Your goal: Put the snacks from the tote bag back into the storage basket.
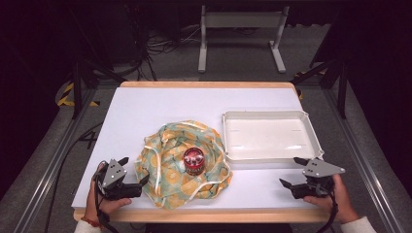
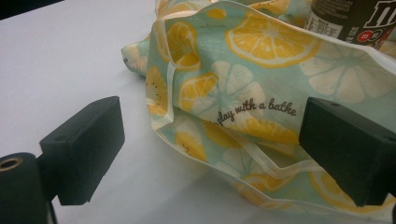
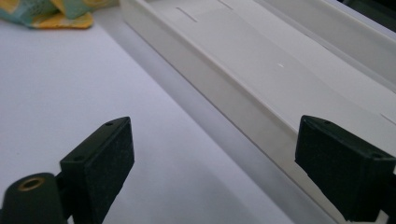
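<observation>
Both claws gape wide, left claw (image 1: 132,171) beside cloth (image 1: 165,179).

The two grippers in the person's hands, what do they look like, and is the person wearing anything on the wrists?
Both the left claw and the right claw are black, with two blocky rectangular jaws and a grey three-cornered plate on top. A black cable trails from each toward the table's near edge. A brass-coloured screw hole shows beside one jaw in each gripper view. The left wrist wears a red band; the right arm has a white sleeve.

Lemon-print cloth (image 2: 261,93) bunched on white table (image 2: 60,60). Left gripper (image 2: 210,149) jaws wide apart, flanking cloth's edge. Dark jar (image 2: 355,18) at top right.
</observation>
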Available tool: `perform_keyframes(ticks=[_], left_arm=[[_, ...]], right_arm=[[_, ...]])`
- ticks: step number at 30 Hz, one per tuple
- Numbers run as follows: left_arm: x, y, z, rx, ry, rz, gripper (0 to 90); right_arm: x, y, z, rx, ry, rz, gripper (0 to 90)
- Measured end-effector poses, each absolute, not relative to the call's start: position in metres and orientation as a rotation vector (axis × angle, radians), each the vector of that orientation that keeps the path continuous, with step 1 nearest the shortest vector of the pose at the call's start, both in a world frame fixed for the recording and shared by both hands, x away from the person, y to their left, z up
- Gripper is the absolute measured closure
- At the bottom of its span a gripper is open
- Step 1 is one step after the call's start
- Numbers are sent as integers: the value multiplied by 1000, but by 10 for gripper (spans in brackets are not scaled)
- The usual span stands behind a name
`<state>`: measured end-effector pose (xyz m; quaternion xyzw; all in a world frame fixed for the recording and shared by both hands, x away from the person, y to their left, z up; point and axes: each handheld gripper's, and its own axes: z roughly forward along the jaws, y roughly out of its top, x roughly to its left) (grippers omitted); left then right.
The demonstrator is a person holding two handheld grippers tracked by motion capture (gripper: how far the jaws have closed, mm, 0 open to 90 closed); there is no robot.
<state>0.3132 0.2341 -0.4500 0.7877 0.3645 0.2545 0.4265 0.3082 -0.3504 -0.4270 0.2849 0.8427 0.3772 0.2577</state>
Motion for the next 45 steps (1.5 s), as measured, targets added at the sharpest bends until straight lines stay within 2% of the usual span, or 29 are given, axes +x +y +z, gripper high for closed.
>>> perform_keyframes(ticks=[7,9,21,23,25,26,38,45], left_arm=[[314,233,-450,1979,888,642,75],[313,234,-451,1985,891,641,75],[313,235,-453,1996,903,635,75],[312,235,-453,2004,903,639,75],[312,234,-453,2004,907,638,75],[312,233,-453,2006,904,637,76],[313,233,-454,2003,901,614,76],[312,233,-454,2002,899,618,76]], right_arm=[[307,-362,-427,811,2227,1076,136],[307,-359,-428,779,2277,1071,184],[315,-344,-425,745,2390,1060,153],[316,-338,-424,714,2402,1048,150],[317,-331,-424,683,2455,1055,90],[317,-328,-423,660,2479,1051,89],[324,-286,-399,503,2484,1026,151],[340,-250,-386,383,2511,1023,156]])
